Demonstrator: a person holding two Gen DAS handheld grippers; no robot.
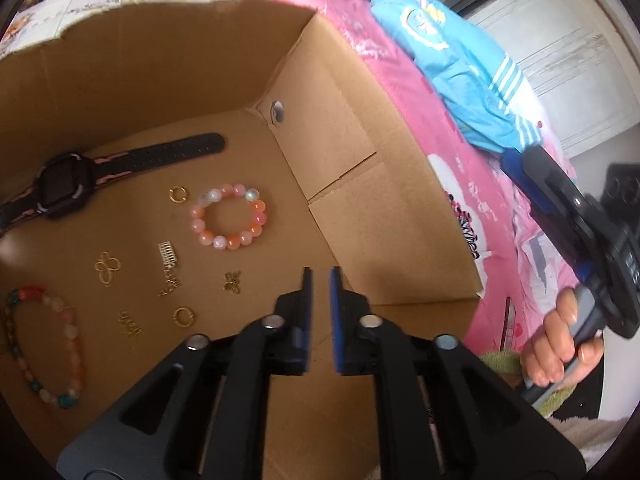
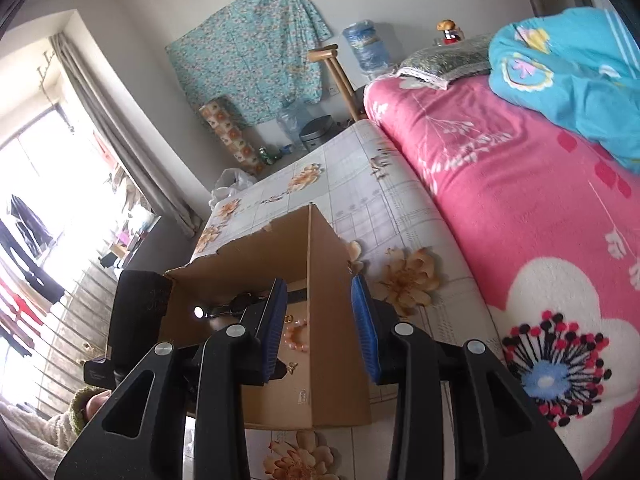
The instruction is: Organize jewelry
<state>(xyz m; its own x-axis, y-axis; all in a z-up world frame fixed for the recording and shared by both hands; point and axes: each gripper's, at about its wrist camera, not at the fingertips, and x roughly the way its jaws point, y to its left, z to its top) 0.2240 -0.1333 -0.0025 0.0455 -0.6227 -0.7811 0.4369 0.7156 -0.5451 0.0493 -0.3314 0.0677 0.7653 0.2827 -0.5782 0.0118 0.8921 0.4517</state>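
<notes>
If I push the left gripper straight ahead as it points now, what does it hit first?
Probably the bare floor of the cardboard box, just right of the butterfly charm. The left gripper holds nothing; depth is hard to judge.

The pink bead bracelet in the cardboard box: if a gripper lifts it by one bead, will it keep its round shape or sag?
The pink bead bracelet looks strung from separate round beads, so it would probably sag into a loop. The glossy beads may slip between flat pads. Lying flat as a ring, it seems unlikely to roll if pushed.

Matt brown cardboard box (image 1: pixel 340 152); glossy bead bracelet (image 1: pixel 230 216); shiny gold metal rings (image 1: pixel 177 194); matt black plastic watch (image 1: pixel 64 188); fuzzy pink cloth blanket (image 2: pixel 520 208).
</notes>
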